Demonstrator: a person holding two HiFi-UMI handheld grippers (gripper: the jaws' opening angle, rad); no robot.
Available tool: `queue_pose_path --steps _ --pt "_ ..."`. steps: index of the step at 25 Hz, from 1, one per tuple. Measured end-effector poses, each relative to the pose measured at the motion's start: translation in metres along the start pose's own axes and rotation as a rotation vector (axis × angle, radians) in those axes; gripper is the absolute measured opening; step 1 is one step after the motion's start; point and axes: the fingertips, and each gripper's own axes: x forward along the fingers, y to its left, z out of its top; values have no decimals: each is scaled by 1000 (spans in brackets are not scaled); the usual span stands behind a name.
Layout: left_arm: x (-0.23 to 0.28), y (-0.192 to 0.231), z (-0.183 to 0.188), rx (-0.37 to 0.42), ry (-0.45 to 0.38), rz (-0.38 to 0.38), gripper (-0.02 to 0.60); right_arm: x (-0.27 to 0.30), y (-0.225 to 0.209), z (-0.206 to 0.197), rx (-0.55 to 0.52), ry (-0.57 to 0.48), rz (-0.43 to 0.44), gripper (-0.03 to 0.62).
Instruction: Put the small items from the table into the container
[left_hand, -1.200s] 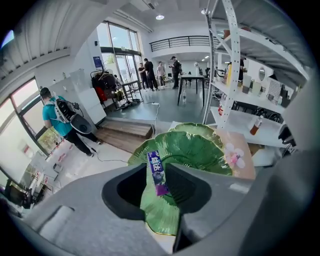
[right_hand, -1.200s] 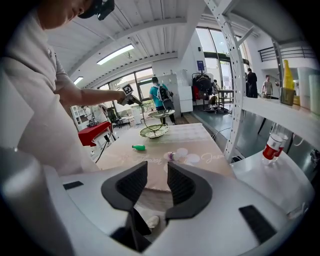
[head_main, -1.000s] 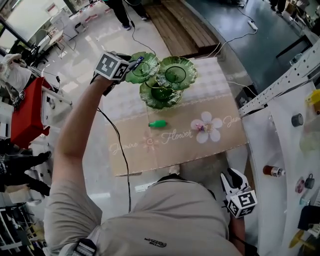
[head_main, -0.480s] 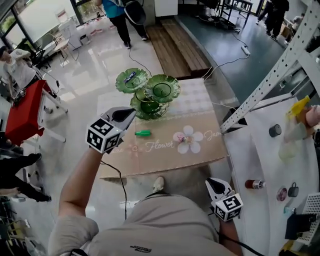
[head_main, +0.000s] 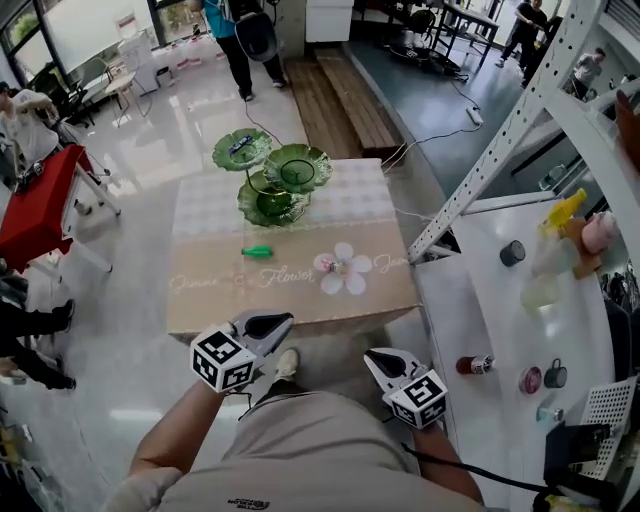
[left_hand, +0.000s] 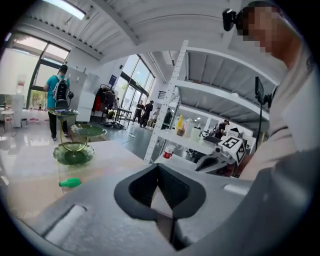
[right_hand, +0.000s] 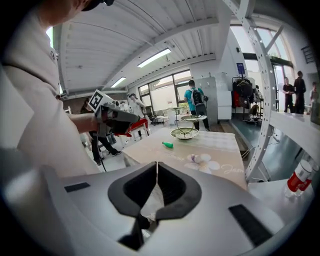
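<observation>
My left claw (head_main: 280, 320) was shut and empty, and my right claw (head_main: 374, 356) was closing on nothing, both short of the beige worktop (head_main: 300, 300). The small green plastic piece (head_main: 257, 252) lay near the green glass tiered dish (head_main: 272, 182). I judged I'd need to open one claw wide, then reach in low.

The table (head_main: 196, 232) was covered by a beige cloth (head_main: 392, 212), checked at the far end and printed nearer with pale script and a white flower (head_main: 350, 272). A green glass stand of three dishes (head_main: 272, 180) stood on the far part, left of the middle. A small green item (head_main: 257, 252) lay on its side just in front of the stand. A small pale item (head_main: 332, 264) rested on the printed flower, well apart from the green one.
</observation>
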Motion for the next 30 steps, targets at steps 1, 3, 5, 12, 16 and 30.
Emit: queue_pose_path --steps 1,3,5,12,16,30 --pt "2 -12 -13 9 21 -2 8 -1 4 -2 -12 0 16 21" --pt "7 -33 -36 21 57 -8 8 -4 9 -6 -33 1 37 21" --pt "9 -51 -54 1 70 -20 8 -9 12 -10 -43 5 46 21" --pt "5 -82 -79 -15 81 -8 8 -26 26 -26 -47 9 63 21" --pt "10 -94 -86 -3 88 -21 8 -37 25 -36 -38 22 38 21" --pt "6 -37 -89 80 128 56 11 -40 20 -49 30 30 11 23"
